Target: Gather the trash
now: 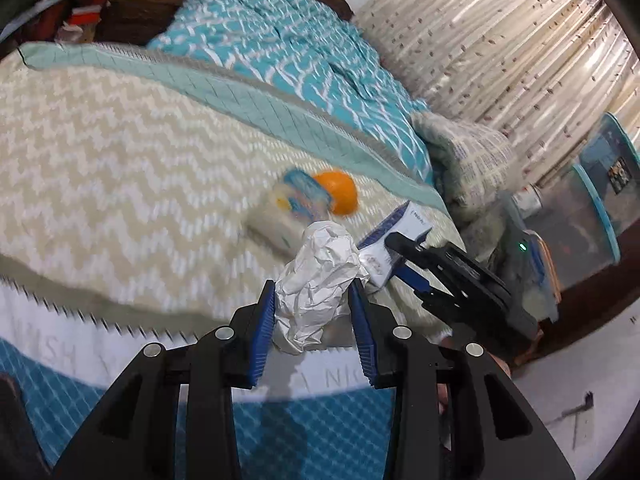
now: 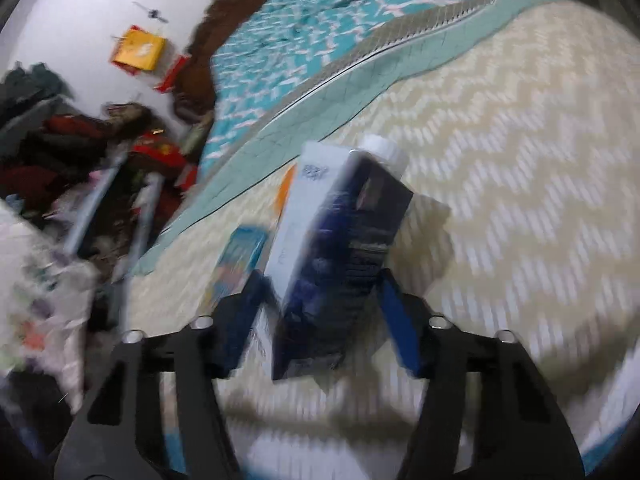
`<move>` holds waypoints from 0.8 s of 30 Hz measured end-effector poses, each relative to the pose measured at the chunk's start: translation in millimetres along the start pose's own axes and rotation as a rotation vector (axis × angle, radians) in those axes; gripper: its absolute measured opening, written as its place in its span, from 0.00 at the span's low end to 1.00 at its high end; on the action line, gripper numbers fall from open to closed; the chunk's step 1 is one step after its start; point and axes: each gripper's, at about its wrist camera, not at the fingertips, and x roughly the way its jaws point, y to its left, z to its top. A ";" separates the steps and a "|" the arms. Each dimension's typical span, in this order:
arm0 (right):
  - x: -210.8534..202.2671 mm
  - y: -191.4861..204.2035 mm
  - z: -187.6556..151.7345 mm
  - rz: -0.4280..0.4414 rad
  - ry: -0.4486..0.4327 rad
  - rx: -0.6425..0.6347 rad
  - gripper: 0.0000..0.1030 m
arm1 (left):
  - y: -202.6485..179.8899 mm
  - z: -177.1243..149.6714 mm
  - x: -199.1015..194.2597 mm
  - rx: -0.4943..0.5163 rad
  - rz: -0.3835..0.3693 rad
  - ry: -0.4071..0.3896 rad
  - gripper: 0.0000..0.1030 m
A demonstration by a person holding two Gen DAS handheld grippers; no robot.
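Observation:
My left gripper (image 1: 314, 300) is shut on a crumpled white paper ball (image 1: 318, 280), held above the near edge of the bed. My right gripper (image 2: 320, 292) is shut on a blue and white carton (image 2: 340, 240); this carton (image 1: 394, 236) and the right gripper's fingers (image 1: 416, 252) also show in the left wrist view, just right of the paper. A blurred white cup with a blue and yellow label (image 1: 292, 208) and an orange (image 1: 338, 192) lie on the cream zigzag blanket (image 1: 120, 152). A blue-labelled item (image 2: 236, 256) lies left of the carton.
A teal patterned quilt (image 1: 280, 40) covers the far half of the bed. Clear storage bins (image 1: 580, 216) stand by the curtain (image 1: 500, 40) on the right. Cluttered clothes and boxes (image 2: 80, 152) pile beside the bed. White floor (image 1: 560, 400) lies at lower right.

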 end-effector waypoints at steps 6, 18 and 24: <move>-63.7 -24.6 -55.3 0.092 0.020 -0.056 0.53 | -9.8 -31.9 26.6 0.032 -0.013 0.115 0.34; -174.5 -47.7 -81.2 0.114 0.040 -0.193 0.50 | -62.9 -54.1 44.2 0.158 0.078 0.140 0.37; -156.9 -56.7 -80.5 -0.011 0.046 -0.208 0.57 | -76.5 -59.7 48.9 0.205 0.207 0.118 0.49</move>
